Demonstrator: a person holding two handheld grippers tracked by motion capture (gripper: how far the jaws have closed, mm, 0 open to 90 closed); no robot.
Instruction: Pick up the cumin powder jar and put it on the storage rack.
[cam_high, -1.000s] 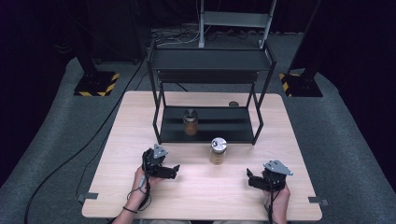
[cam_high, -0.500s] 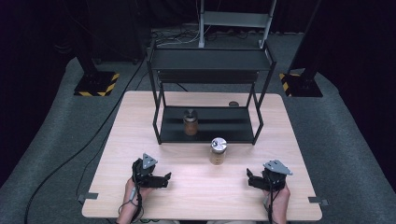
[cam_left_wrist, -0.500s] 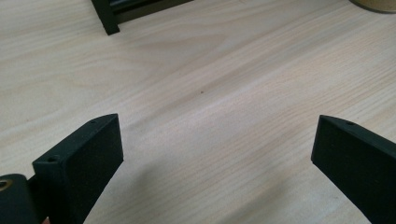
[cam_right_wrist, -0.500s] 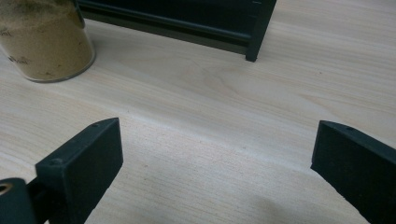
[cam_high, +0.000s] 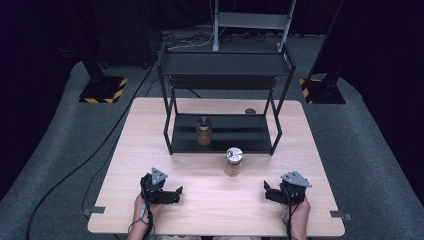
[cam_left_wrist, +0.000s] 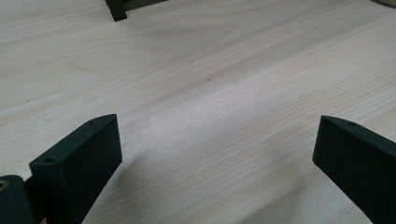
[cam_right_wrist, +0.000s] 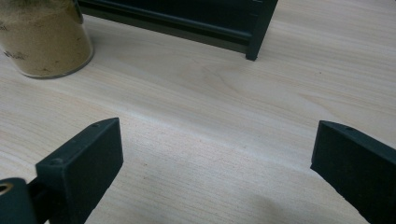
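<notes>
A glass jar (cam_high: 233, 161) of tan powder with a silver lid stands on the wooden table (cam_high: 150, 130), just in front of the black rack (cam_high: 225, 65). In the right gripper view the jar (cam_right_wrist: 44, 37) is at the upper left. A second jar (cam_high: 203, 131) with a dark lid stands on the rack's lower shelf. My left gripper (cam_high: 175, 195) rests low near the front edge and points right. It is open over bare wood (cam_left_wrist: 217, 140). My right gripper (cam_high: 266, 192) sits at the front right and points left. It is open and holds nothing (cam_right_wrist: 217, 140).
A small round lid-like object (cam_high: 250, 111) lies on the table behind the rack. A rack leg (cam_right_wrist: 258, 32) stands ahead of my right gripper, and another rack leg (cam_left_wrist: 116, 9) is far ahead of my left gripper. Black cables (cam_high: 100, 145) cross the grey floor to the left of the table.
My left gripper has drawn back toward the table's front edge and slightly left, staying open. The right gripper and both jars have not moved.
</notes>
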